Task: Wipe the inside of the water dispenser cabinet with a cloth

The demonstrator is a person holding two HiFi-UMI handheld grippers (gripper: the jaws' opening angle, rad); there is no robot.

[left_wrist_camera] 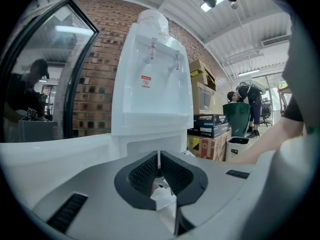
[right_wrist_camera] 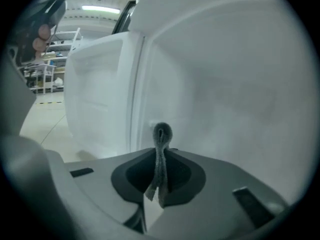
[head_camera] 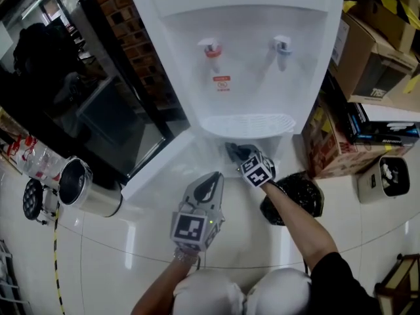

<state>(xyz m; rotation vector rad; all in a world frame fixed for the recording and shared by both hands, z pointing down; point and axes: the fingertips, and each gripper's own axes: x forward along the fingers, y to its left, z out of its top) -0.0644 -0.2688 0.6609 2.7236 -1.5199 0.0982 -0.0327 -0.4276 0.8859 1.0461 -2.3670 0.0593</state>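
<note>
1. R gripper point(right_wrist_camera: 161, 151) is clenched on the grey cloth point(right_wrist_camera: 162, 134), inside the cabinet point(right_wrist_camera: 225, 94) of the water dispenser point(head_camera: 236, 58).
2. L gripper point(left_wrist_camera: 159, 165): jaws together, nothing between, outside near the open door point(head_camera: 163, 167).

One dispenser point(head_camera: 243, 77), two taps point(head_camera: 211, 48) point(head_camera: 282, 44), two grippers point(head_camera: 209, 184) point(head_camera: 237, 155), one cloth point(right_wrist_camera: 160, 159), perhaps three boxes point(head_camera: 371, 61).

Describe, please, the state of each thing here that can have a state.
Cabinet door: open, swung out to the left.
Cloth: folded, pinched between the right jaws.
Right claw: shut on the cloth.
Left claw: shut, holding nothing.
</note>
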